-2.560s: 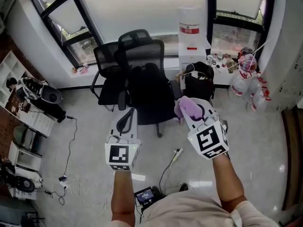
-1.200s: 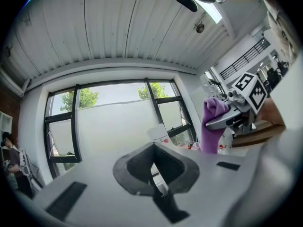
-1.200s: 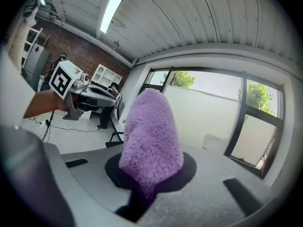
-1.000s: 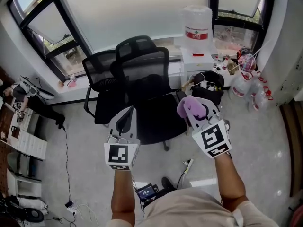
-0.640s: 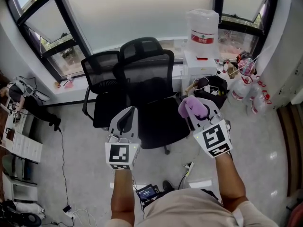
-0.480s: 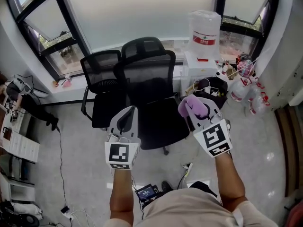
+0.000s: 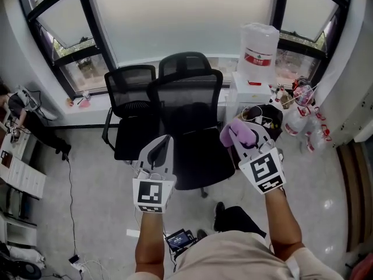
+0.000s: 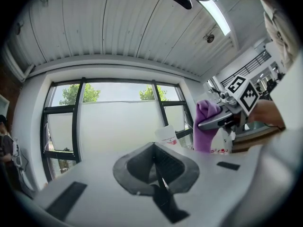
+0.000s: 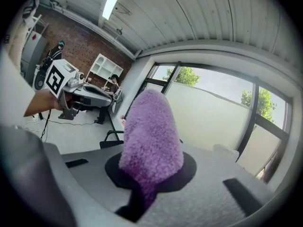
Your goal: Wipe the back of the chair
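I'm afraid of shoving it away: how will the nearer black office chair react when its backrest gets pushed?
The chair probably rolls or swivels: it looks like a castered office chair standing on smooth floor. Its mesh backrest likely flexes somewhat under pressure.

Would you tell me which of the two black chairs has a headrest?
The nearer chair, right of the other chair; only it carries a headrest above its mesh back.
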